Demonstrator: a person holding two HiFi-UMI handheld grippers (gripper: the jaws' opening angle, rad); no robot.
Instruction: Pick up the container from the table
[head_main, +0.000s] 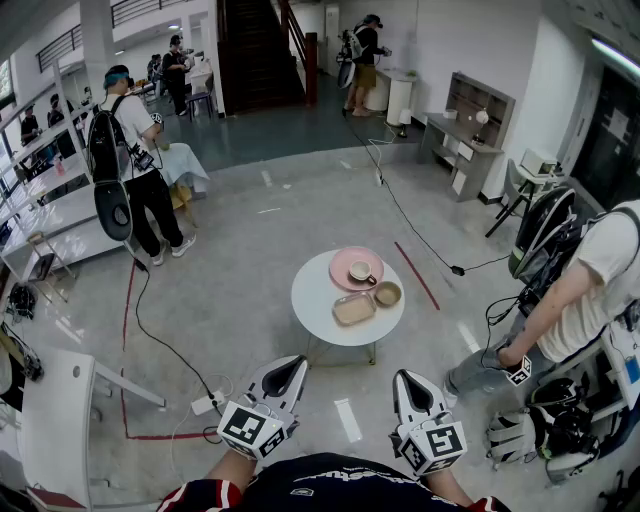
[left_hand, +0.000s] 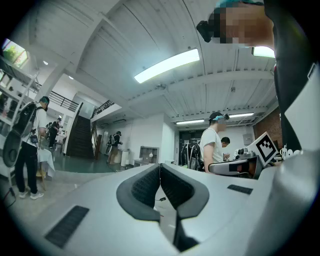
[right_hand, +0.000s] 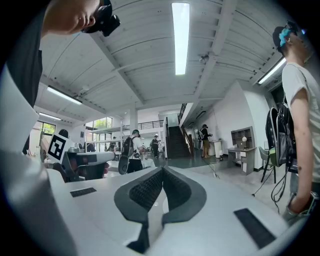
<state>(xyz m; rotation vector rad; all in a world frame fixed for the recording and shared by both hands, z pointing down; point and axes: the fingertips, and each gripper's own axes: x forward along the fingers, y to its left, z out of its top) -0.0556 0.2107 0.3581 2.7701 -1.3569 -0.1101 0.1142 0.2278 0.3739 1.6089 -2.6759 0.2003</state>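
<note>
Nothing of the pick-up is done yet, as far as the views show. Both grippers hang short of the desk on the wearer's side of it, and the container lies untouched on top. The approach, the grasp and the lift are all left to do.

The left gripper (head_main: 288, 368) is held level, well apart from the desk's near edge and a little to its left. Its fingers (left_hand: 145, 187) are pressed together with nothing between them. Its own view looks out across the room, not at the desk.

The desk (head_main: 318, 288) is round and white and stands on the pale floor. The container (head_main: 354, 309) sits on the desk's near half, the closest thing there to the grippers. It is a shallow, tan, rectangular tray with rounded corners, lying flat and a little askew. It looks empty, though it is too small in the picture to be sure. On the desk's far half is a pink plate (head_main: 340, 262) carrying a cup (head_main: 361, 271). Toward the desk's right edge stands a small brown bowl (head_main: 387, 293).

The right gripper (head_main: 408, 383) is off the desk's near right side, likewise short of it and level. Its fingers (right_hand: 147, 190) are closed tight on nothing.
</note>
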